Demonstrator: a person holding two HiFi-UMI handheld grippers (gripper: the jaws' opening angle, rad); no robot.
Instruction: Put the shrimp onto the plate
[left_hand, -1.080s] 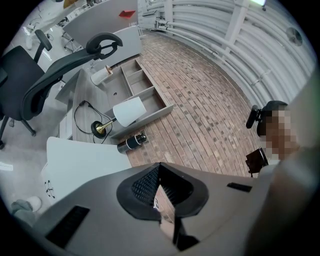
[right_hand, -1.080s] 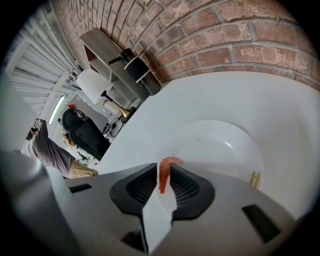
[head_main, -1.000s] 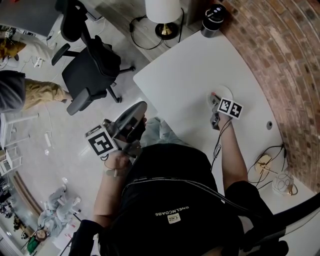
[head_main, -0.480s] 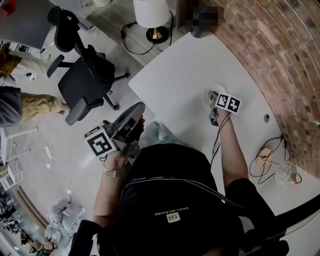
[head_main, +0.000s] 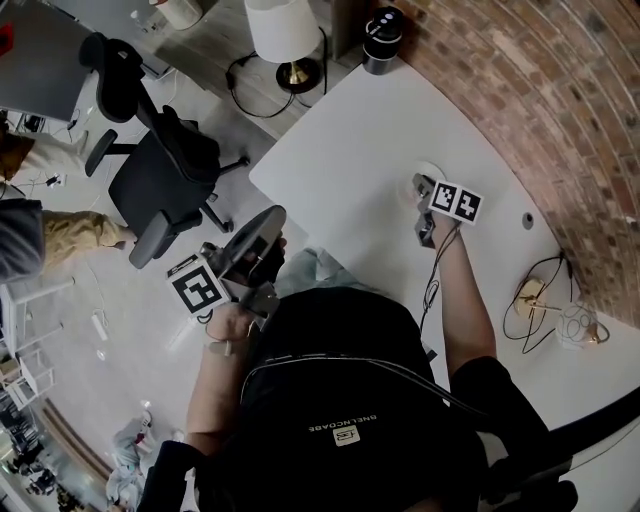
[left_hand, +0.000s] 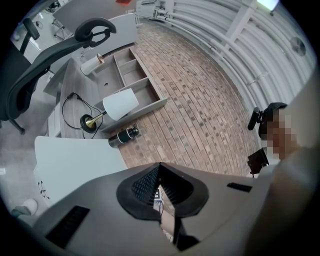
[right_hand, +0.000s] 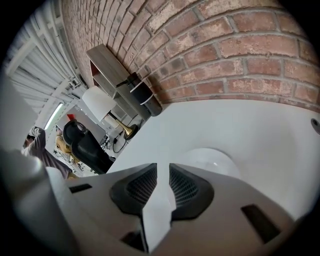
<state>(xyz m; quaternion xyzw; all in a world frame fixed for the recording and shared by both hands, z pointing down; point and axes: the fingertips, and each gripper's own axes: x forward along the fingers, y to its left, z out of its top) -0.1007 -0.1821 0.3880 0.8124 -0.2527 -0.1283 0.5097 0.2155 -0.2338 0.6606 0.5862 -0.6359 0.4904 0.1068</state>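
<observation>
A small white plate (head_main: 431, 170) sits on the white table (head_main: 340, 150), near the brick wall. My right gripper (head_main: 421, 190) hovers at the plate's near edge, jaws a narrow gap apart with nothing between them. In the right gripper view the plate (right_hand: 212, 160) lies just past the right gripper (right_hand: 163, 172), and its visible part is bare. No shrimp shows in any view. My left gripper (head_main: 250, 245) is held off the table's left edge, above the floor. In the left gripper view the left gripper (left_hand: 160, 167) has its jaw tips touching and holds nothing.
A black cylinder (head_main: 381, 25) stands at the table's far corner, with a floor lamp (head_main: 275, 25) beside it. A black office chair (head_main: 160, 170) is on the floor to the left. Cables and a small object (head_main: 530, 295) lie at the table's right, against the brick wall (head_main: 560, 90).
The head view has drifted, so the scene sits slightly higher and further left. Both grippers keep about the same places. A pinkish bit seen at the plate a second ago is no longer visible.
</observation>
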